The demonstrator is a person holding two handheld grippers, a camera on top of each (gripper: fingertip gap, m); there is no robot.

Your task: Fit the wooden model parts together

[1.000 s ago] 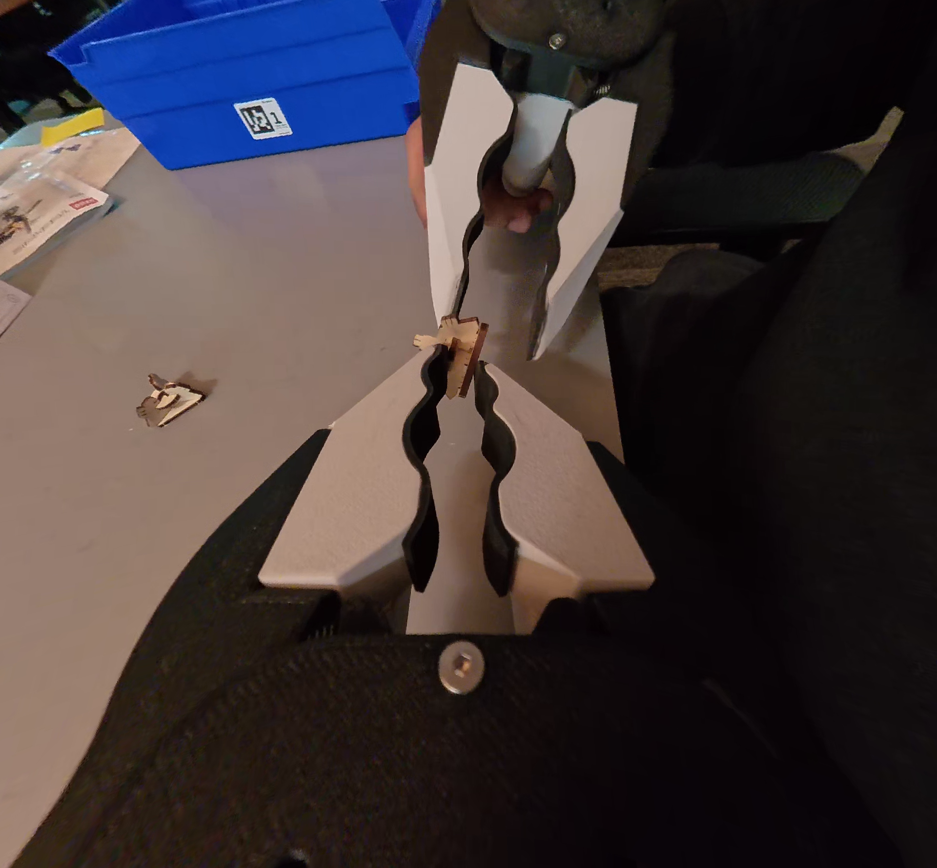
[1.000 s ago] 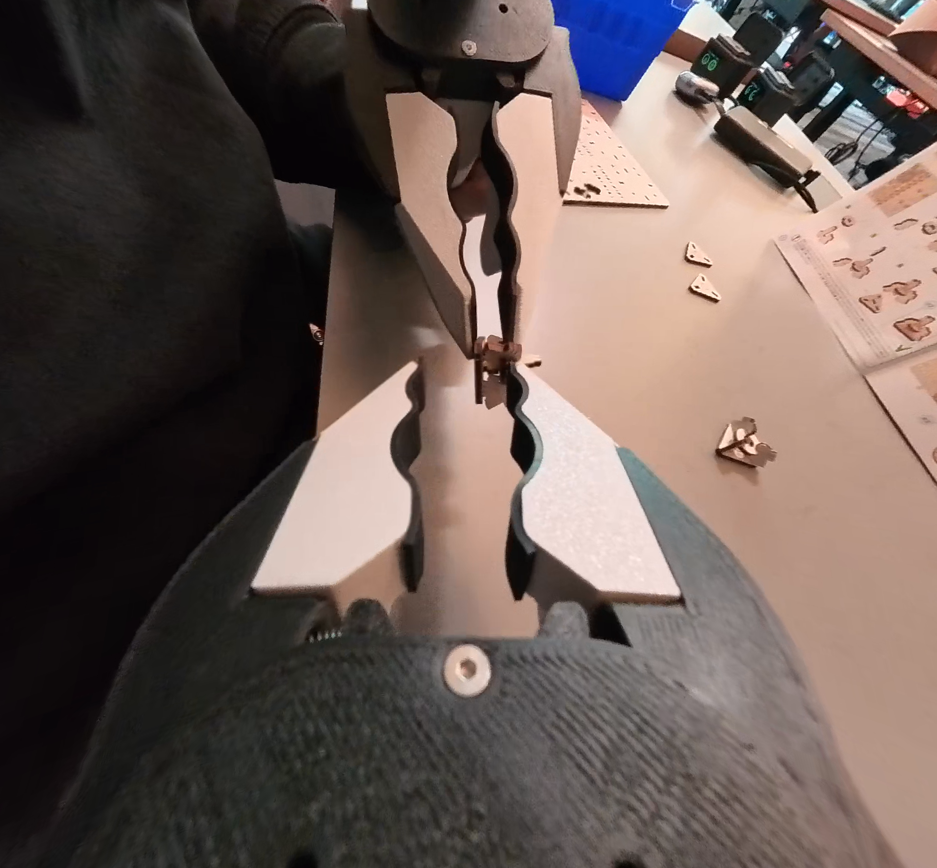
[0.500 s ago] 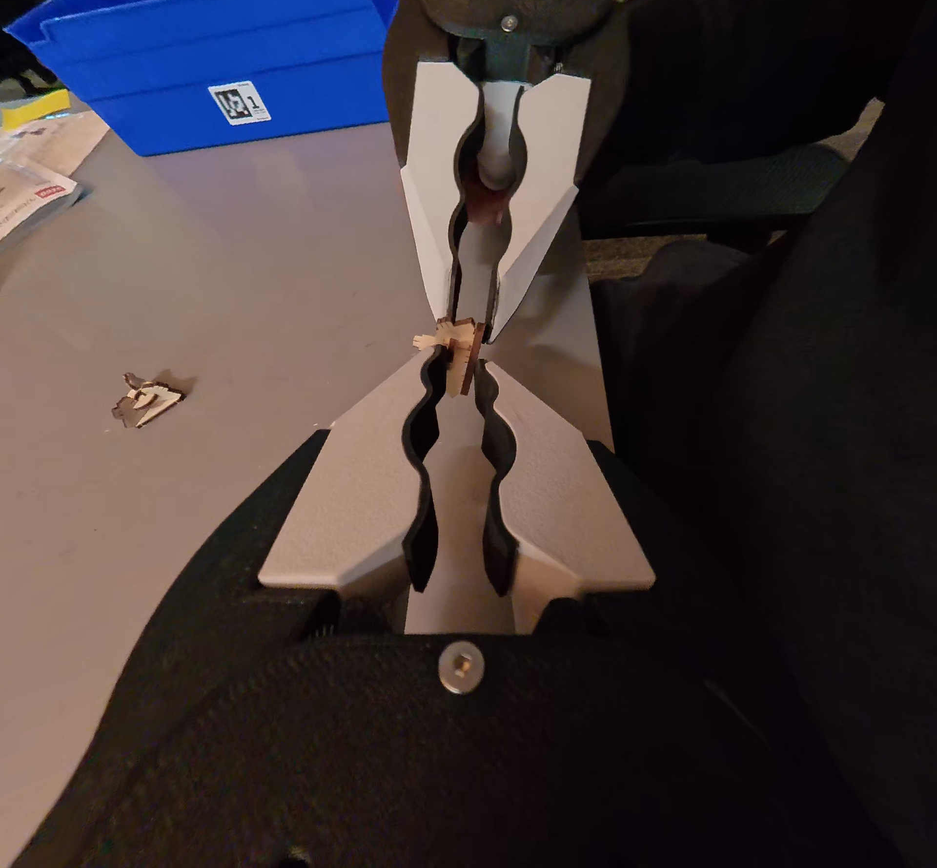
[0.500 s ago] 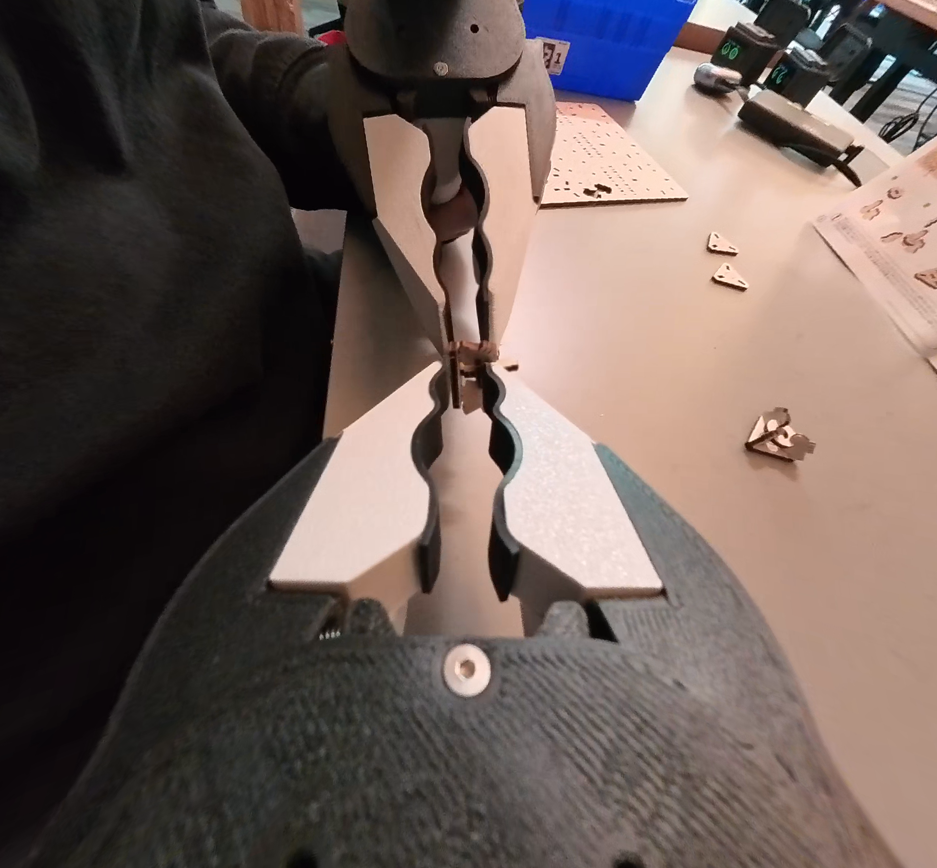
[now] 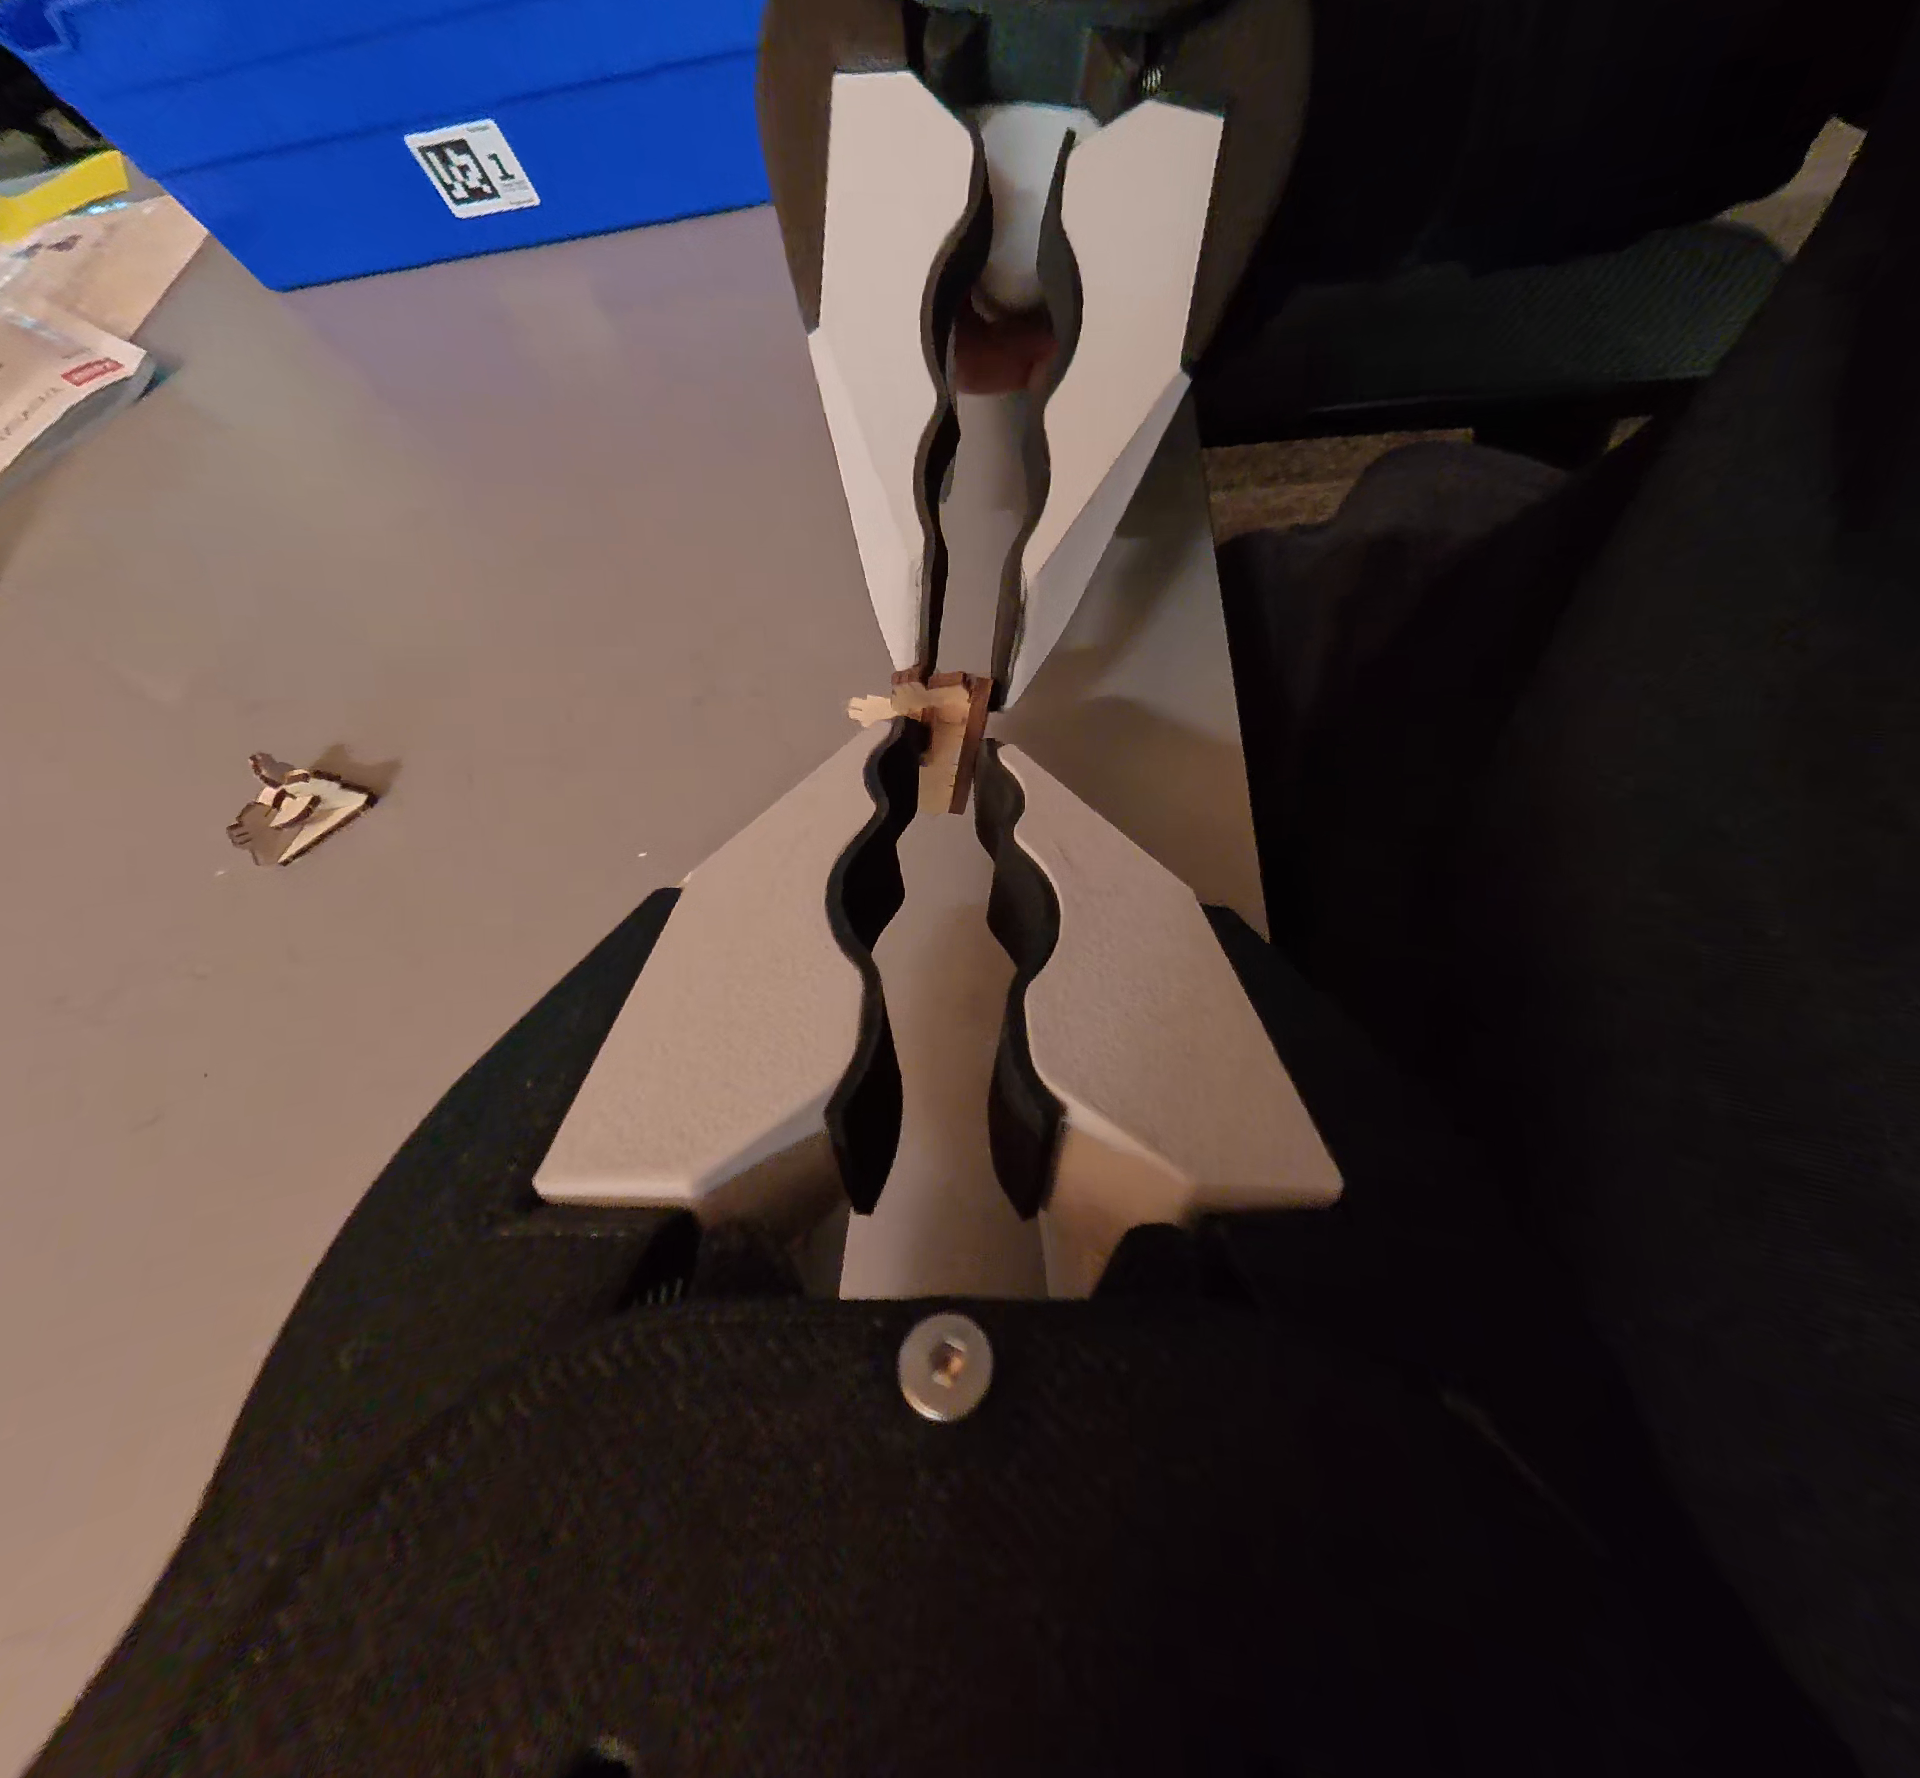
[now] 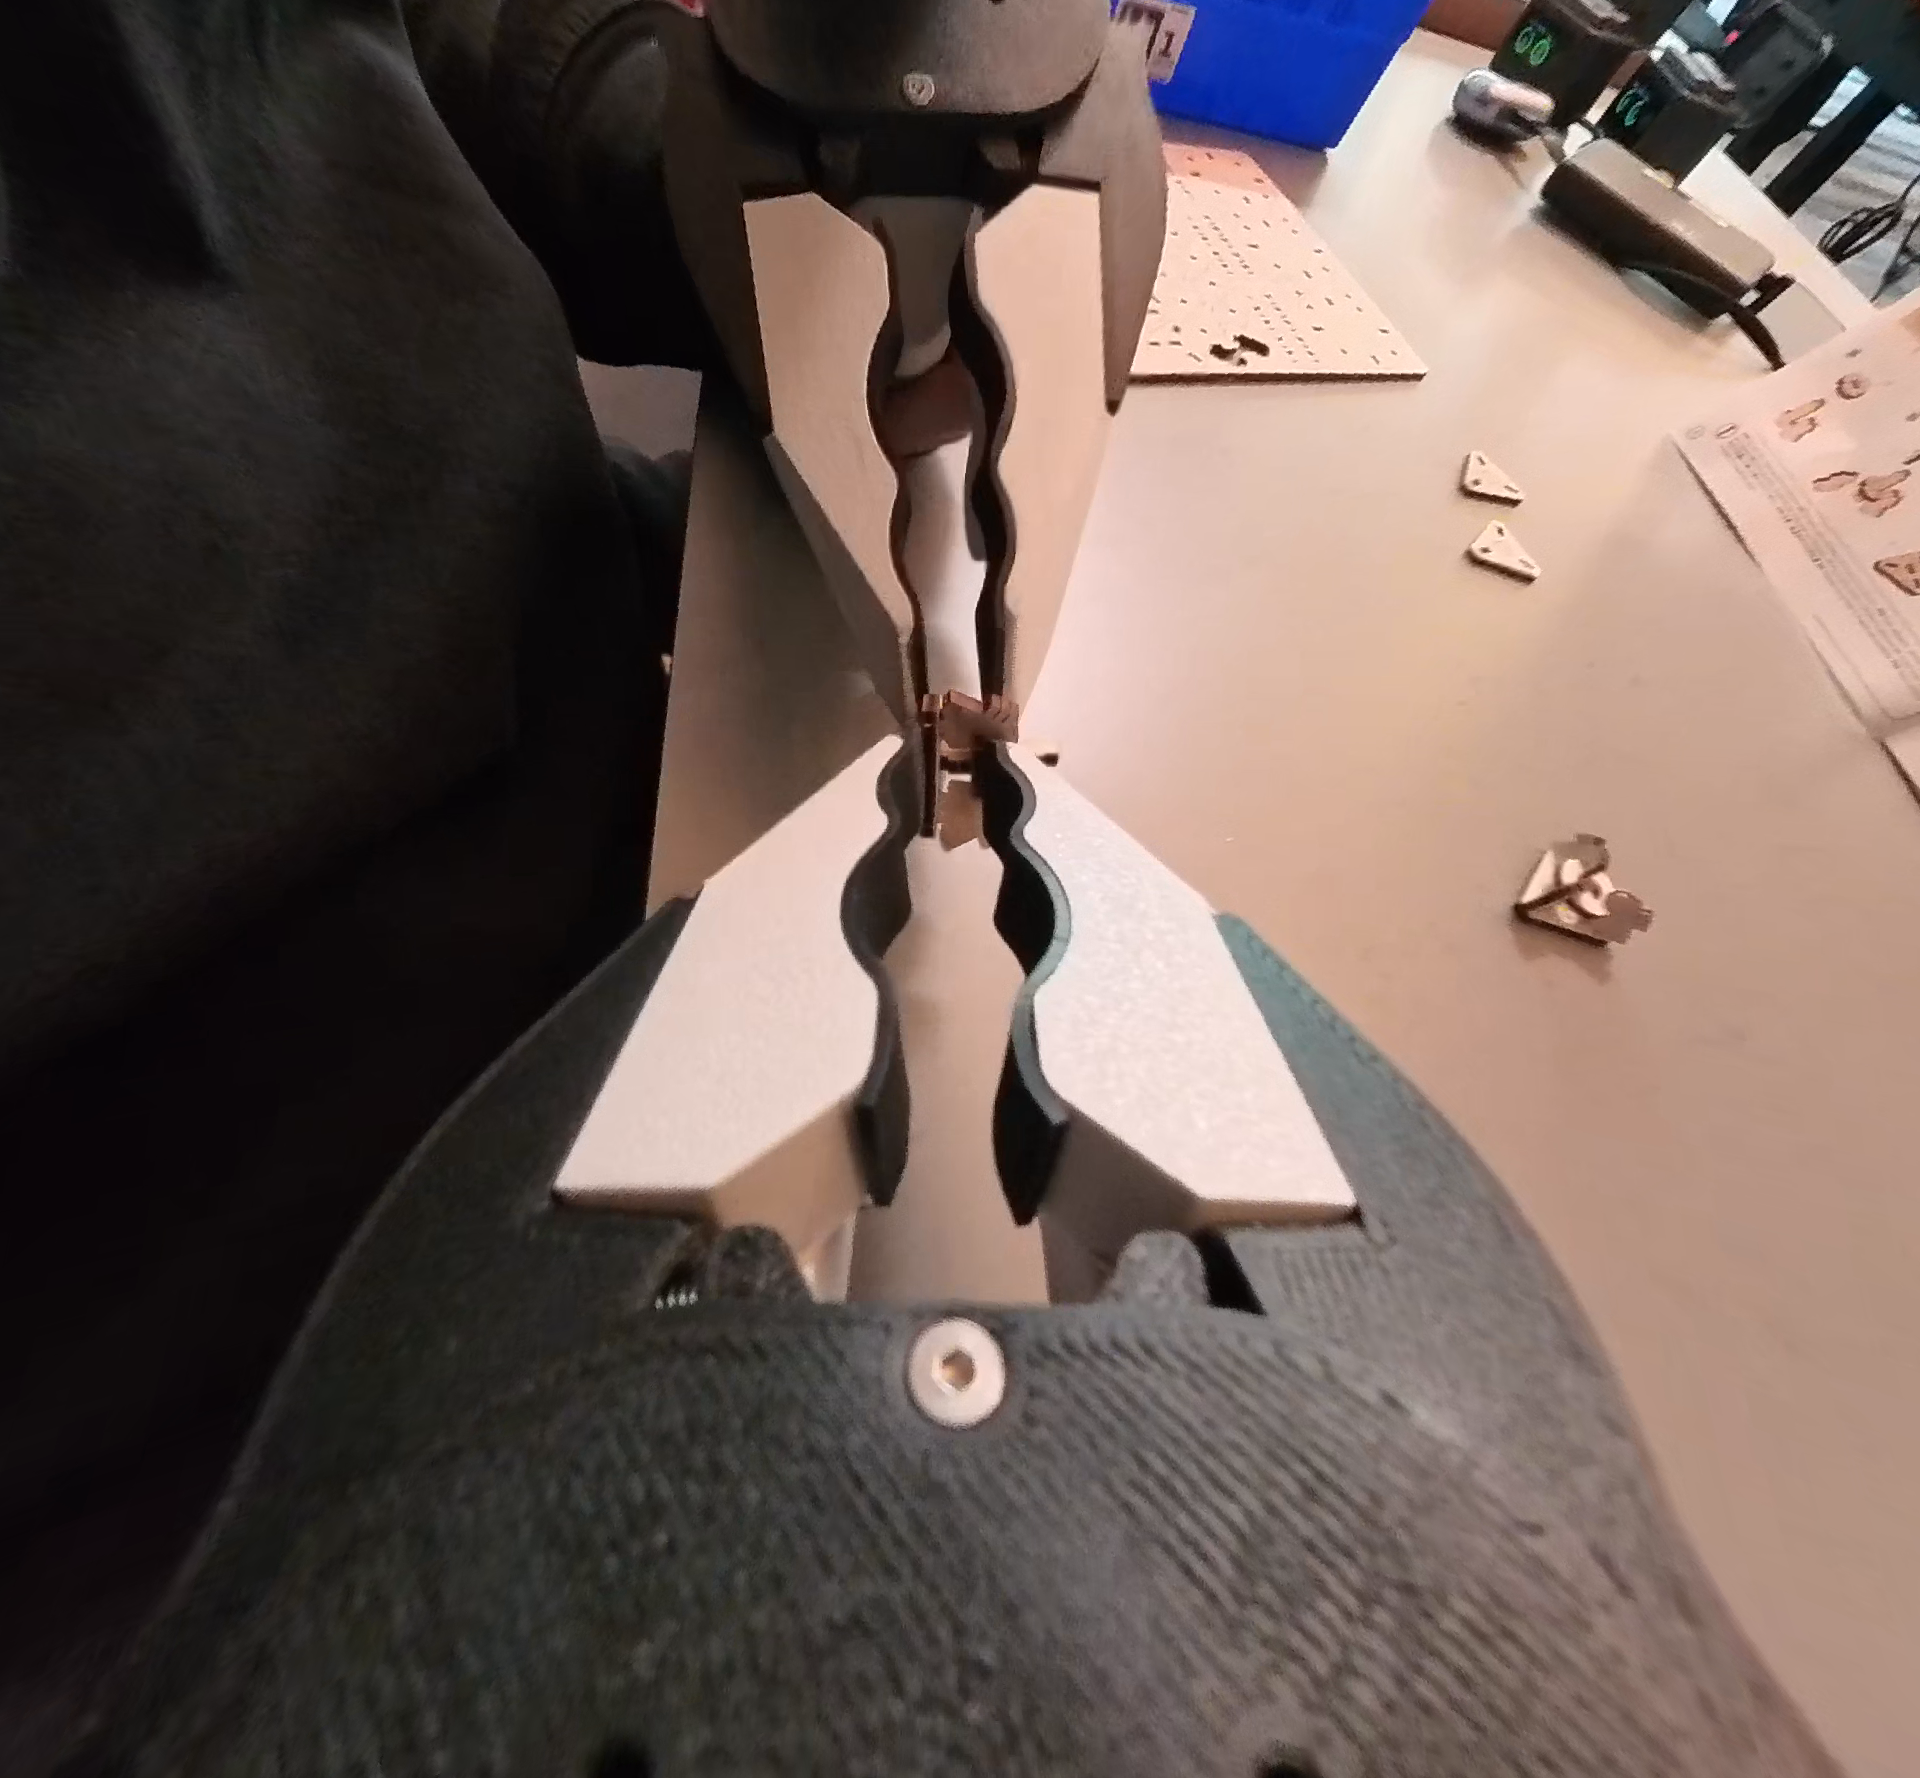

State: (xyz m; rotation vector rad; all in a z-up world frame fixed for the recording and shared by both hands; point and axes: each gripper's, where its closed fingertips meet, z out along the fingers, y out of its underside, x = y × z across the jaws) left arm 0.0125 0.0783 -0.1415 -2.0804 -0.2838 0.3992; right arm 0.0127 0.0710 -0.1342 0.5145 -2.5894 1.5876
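Tongs meet tip to tip above the near edge of the grey table point(image 5: 436, 523), both clenched on one small pale laser-cut plywood assembly point(image 5: 940, 741). Your left gripper point(image 5: 940, 762) pinches its flat brown-edged plate from both sides. Your right gripper point(image 6: 951, 778) faces it and grips the same assembly, pads pressed on it. A thin pale wooden tab sticks out sideways past your left gripper's tip, away from your dark sleeve.

Relative to the held assembly:
- a second small plywood assembly point(image 5: 296, 809) lies on the table well off, away from your body.
- a blue plastic bin point(image 5: 416, 76) with a square white marker sticker stands at the far side.
- a perforated plywood sheet point(image 6: 1247, 294) lies flat before the bin.
- two small triangular plywood pieces point(image 6: 1496, 513) lie beyond, near a printed instruction sheet point(image 6: 1808, 523).
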